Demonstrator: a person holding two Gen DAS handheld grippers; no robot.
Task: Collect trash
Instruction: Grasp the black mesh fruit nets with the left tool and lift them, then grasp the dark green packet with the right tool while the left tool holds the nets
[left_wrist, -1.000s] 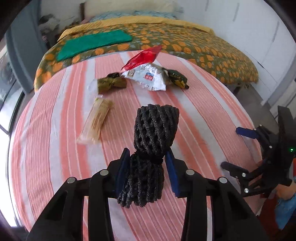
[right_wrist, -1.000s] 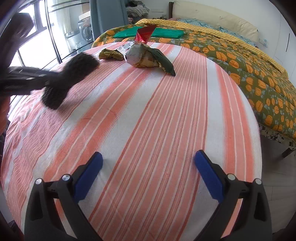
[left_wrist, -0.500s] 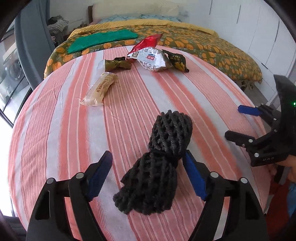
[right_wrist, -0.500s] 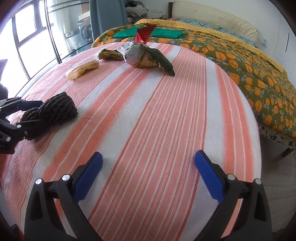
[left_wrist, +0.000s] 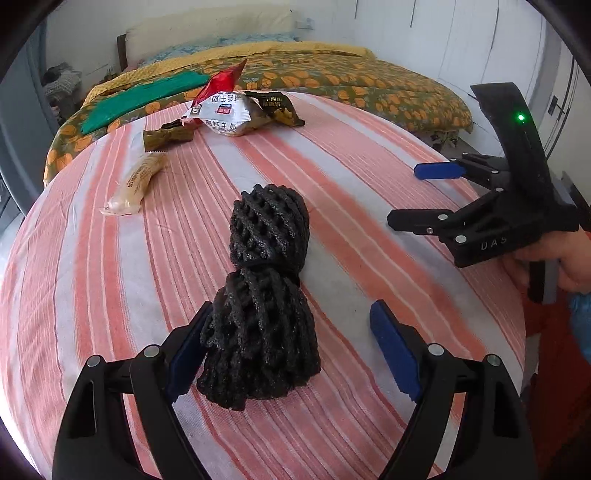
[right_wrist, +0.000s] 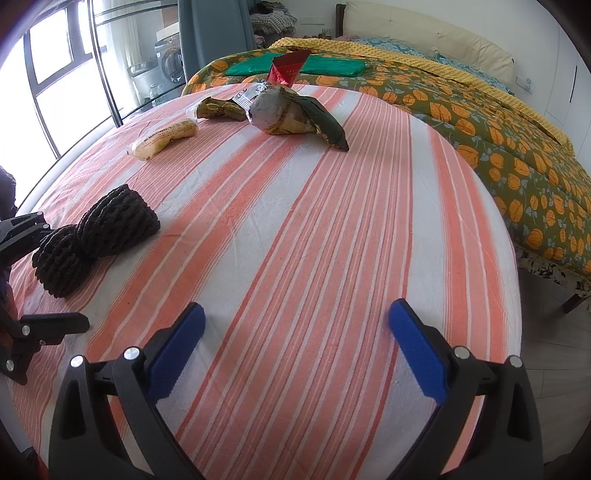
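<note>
A black foam net bundle (left_wrist: 264, 295) lies on the striped round table (left_wrist: 369, 192); it also shows in the right wrist view (right_wrist: 99, 230). My left gripper (left_wrist: 291, 350) is open around its near end, the left pad touching it. My right gripper (right_wrist: 295, 349) is open and empty above the table's near edge; it shows in the left wrist view (left_wrist: 421, 195). At the far side lie a pale snack wrapper (left_wrist: 136, 182), a small olive wrapper (left_wrist: 168, 136), a silver packet (left_wrist: 225, 112) with a red wrapper (left_wrist: 221, 83), and a dark green wrapper (left_wrist: 277, 107).
A bed with an orange-flowered cover (right_wrist: 480, 107) and a green folded cloth (right_wrist: 295, 66) stands behind the table. Windows with dark frames (right_wrist: 55, 74) are at the left. Floor (right_wrist: 554, 332) shows past the table's right edge.
My left gripper held the black net bundle above the table, lowered it onto the cloth and opened. The right gripper has stayed open and still.
</note>
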